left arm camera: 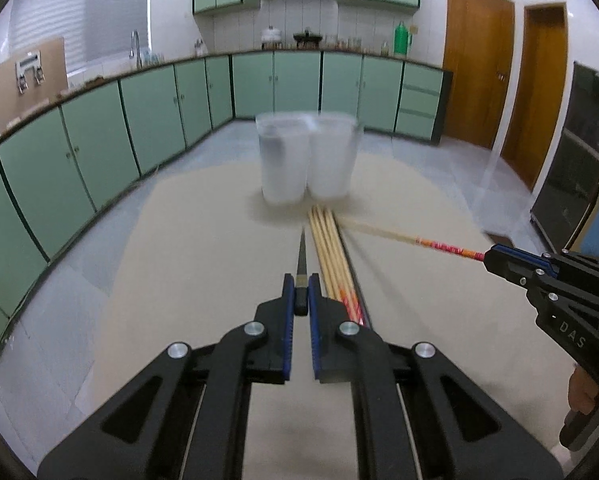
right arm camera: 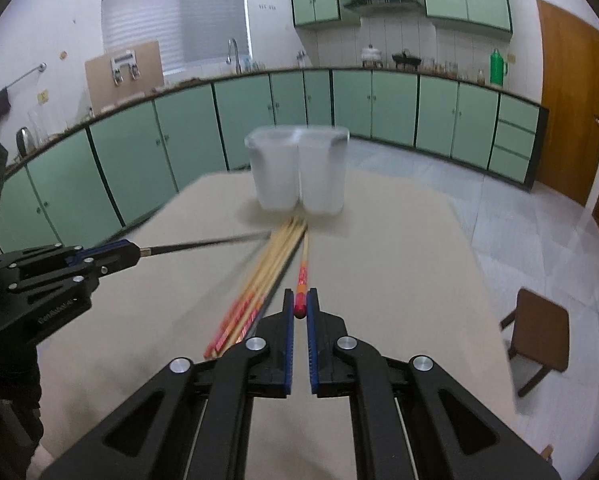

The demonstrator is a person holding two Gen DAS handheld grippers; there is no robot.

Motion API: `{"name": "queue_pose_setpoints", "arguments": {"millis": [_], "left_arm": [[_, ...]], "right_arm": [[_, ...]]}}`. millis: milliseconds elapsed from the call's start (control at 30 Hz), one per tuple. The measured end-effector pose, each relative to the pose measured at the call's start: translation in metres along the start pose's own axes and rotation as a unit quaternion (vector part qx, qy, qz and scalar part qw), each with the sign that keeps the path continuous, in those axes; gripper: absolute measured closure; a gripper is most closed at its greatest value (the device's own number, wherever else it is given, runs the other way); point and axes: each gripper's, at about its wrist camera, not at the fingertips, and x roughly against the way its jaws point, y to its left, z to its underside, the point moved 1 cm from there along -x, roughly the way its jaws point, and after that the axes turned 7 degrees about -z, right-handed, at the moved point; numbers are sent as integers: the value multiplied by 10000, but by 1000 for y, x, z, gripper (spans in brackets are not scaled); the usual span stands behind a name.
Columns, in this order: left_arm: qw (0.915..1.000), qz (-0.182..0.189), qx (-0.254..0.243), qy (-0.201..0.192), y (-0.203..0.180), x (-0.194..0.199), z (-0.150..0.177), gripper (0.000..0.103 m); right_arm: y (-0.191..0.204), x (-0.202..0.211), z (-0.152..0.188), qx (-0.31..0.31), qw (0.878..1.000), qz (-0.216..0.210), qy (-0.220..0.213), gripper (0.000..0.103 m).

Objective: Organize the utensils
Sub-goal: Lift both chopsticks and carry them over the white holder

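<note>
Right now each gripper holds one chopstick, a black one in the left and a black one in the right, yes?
Not quite. The left gripper does hold a black chopstick, but the right gripper holds a wooden chopstick with a red end, as the right wrist view shows.

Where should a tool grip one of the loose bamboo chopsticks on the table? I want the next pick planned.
Grip a bamboo chopstick at its red-patterned near end, coming from the near table edge, fingers either side of the shaft. The sticks lie flat, tips toward the twin white holder, so the near ends are free. They lie tightly side by side, so separating one may be fiddly.
</note>
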Motion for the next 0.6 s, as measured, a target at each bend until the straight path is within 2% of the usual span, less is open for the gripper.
{"name": "queue_pose_setpoints", "arguments": {"millis": [233,600], "left_arm": [[9989,109,1,-466,3,21,-41,97],[9958,355,-114,-841,-2,37,-74,97]], "right_arm": [[1,20,-48,201,9989,-119,-402,97],[5,24,-111,418,9969,-367,-549,97]]}}
